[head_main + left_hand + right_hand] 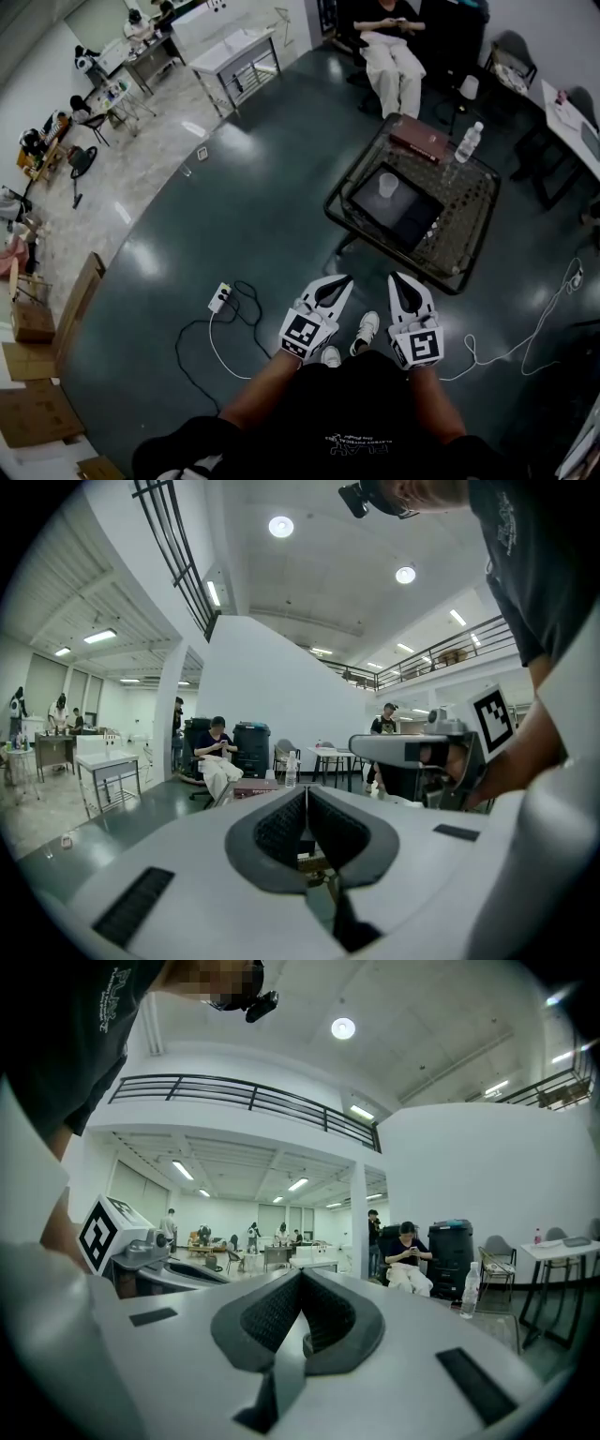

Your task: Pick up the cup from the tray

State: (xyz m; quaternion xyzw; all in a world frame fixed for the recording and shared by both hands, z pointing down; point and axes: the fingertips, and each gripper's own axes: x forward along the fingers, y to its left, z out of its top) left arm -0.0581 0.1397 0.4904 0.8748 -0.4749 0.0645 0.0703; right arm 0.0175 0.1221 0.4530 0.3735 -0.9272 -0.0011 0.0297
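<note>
At the far left corner of the tray [412, 216], on the low table [469, 202], stands the cup [388, 185]; only my head view shows it. Well short of the table, my left gripper [343, 279] and right gripper [396, 277] have their fingers pressed together, empty. Both gripper views catch the bottle [470, 1290] instead.

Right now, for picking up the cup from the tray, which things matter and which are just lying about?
For the job: cup; tray; left hand-held gripper; right hand-held gripper, both shut and empty.

Lying about: water bottle; book; power strip on the floor.
</note>
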